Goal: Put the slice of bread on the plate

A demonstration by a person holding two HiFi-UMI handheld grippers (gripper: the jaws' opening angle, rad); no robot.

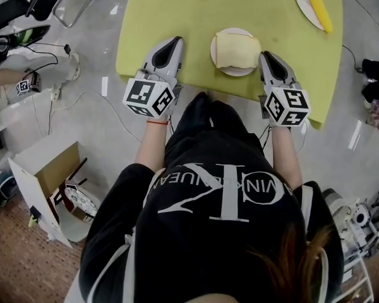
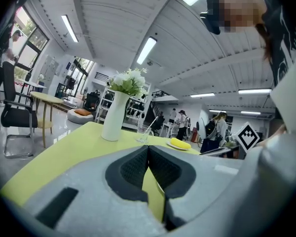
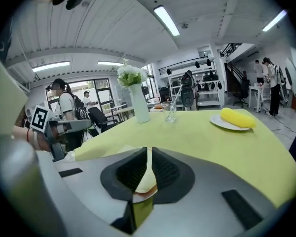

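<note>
Both jaw pairs together, empty | my left gripper (image 1: 172, 45) and right gripper (image 1: 266, 57) flank the plate (image 1: 234, 72) | bread slice (image 1: 237, 48) already on it, so nothing to hold.

The 2 forearms (image 1: 153, 147) reach forward side by side. The left gripper (image 1: 175, 41) lies nearly level, jaws closed tip to tip; the right gripper (image 1: 266, 56) tilts downward, jaws drawn together to a thin slit
</note>
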